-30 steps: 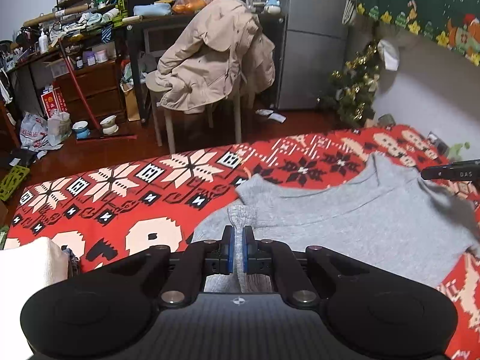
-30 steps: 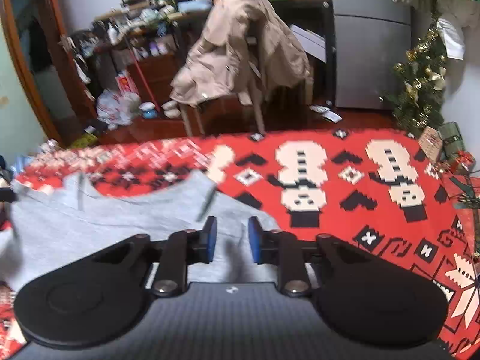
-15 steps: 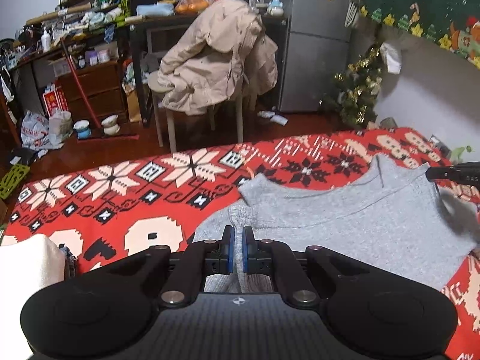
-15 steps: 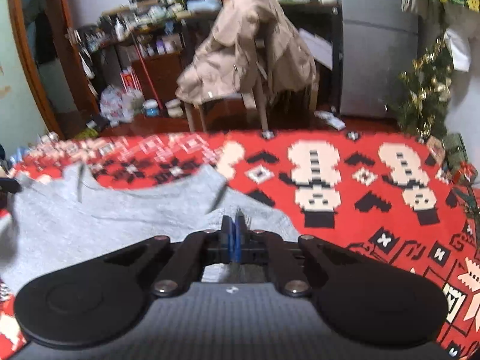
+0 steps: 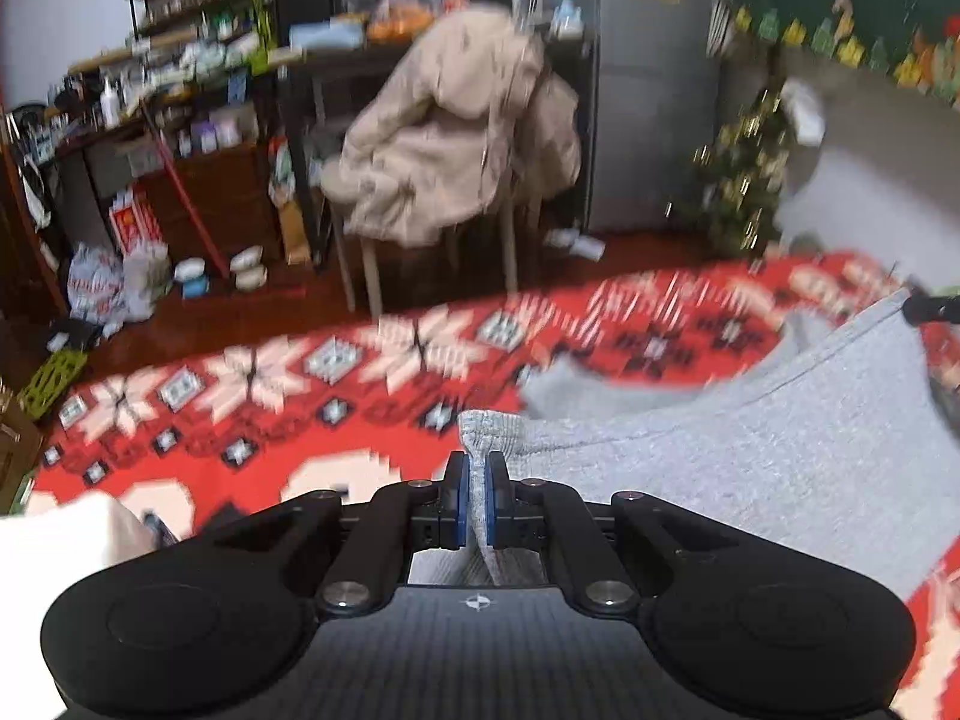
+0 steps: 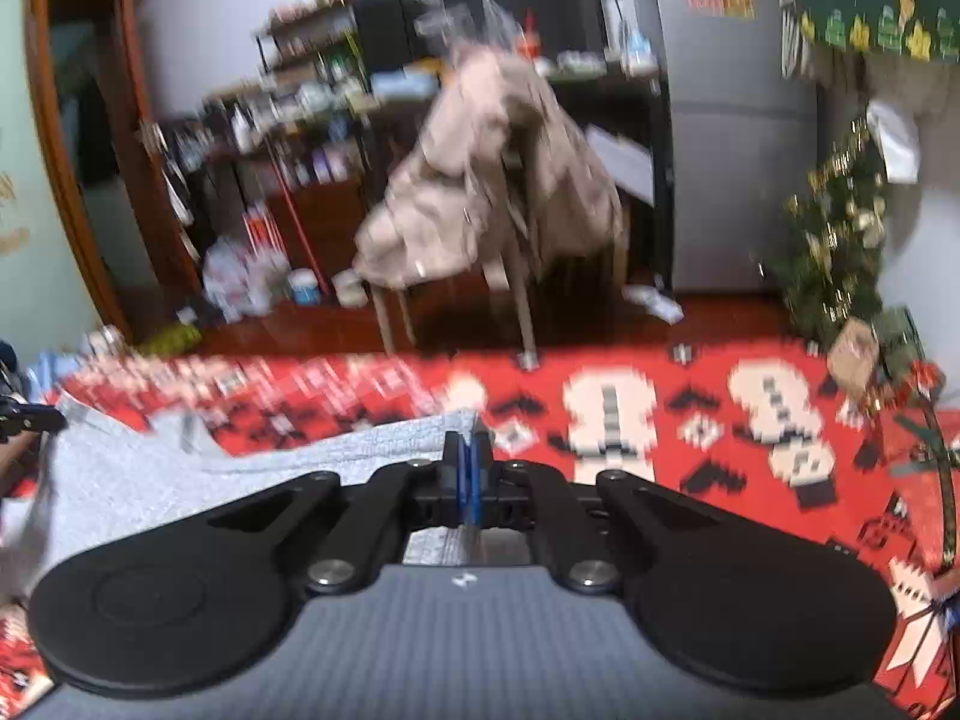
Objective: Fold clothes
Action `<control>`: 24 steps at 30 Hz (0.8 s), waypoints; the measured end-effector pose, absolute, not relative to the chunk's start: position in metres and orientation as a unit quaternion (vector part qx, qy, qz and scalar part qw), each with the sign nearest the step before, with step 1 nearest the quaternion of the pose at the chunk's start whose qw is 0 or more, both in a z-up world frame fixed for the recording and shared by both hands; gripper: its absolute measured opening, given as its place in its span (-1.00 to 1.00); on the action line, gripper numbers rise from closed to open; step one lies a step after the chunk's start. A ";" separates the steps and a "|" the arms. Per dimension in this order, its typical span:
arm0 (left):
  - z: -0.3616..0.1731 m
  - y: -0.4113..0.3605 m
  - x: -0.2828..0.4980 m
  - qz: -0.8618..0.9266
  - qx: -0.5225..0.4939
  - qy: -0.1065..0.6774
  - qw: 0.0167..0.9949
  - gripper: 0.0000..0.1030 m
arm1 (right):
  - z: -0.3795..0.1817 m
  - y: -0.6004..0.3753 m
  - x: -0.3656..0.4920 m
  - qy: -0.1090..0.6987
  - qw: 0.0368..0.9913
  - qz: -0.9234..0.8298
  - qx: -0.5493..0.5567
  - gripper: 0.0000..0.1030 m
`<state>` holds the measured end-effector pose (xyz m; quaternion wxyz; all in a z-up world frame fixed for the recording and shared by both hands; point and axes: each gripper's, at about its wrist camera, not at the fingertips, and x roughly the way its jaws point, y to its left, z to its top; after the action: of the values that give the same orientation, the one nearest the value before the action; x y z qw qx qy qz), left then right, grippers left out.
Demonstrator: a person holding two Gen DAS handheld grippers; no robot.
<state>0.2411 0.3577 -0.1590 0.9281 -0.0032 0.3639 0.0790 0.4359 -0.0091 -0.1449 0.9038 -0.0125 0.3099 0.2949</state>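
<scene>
1. One grey top [image 5: 750, 456] lies spread on one red patterned blanket [image 5: 252, 420]; the same top [image 6: 120, 480] shows in the right wrist view, over the blanket [image 6: 690, 420]
2. Left gripper [image 5: 474, 498]: blue pads pressed together on a ribbed cuff of the top, the cuff bunched and poking up above the fingertips
3. Right gripper [image 6: 467, 480]: pads drawn tight together with a thin edge of the top caught between them; cloth shows below the jaws as well
4. Each view catches the tip of the other gripper at the far side of the top, so both hold it at opposite ends; the cloth between them rises off the blanket
5. One white cloth [image 5: 60, 546] lies at the lower left edge of the left view, on the blanket; what it is, cannot tell
6. Behind the blanket: one chair [image 5: 432, 252] with beige coats [image 5: 456, 126] heaped on it, how many cannot tell
7. One grey fridge [image 5: 648, 90] behind the chair; one small decorated tree [image 5: 744, 180] to its right
8. Shelves [image 5: 198, 60] crowded with bottles at the left; both views blurred, so no count of them
</scene>
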 end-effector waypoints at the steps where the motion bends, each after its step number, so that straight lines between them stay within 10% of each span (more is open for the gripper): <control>1: -0.165 0.360 0.245 0.080 -0.005 0.377 0.923 -0.89 | -0.153 -0.006 0.441 0.322 0.901 0.291 -0.018 -0.97; 11: -0.150 0.372 0.209 0.068 -0.029 0.371 0.926 -0.47 | -0.168 -0.017 0.434 0.357 0.891 0.280 -0.021 -0.42; 24: -0.169 0.313 0.124 -0.017 0.036 0.409 0.912 -0.57 | -0.145 -0.064 0.322 0.377 0.873 0.309 -0.005 -0.41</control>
<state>0.1243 0.3129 -0.1687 0.9119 0.0363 0.4086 -0.0166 0.3219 -0.0639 -0.1446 0.8731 -0.0055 0.3772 0.3088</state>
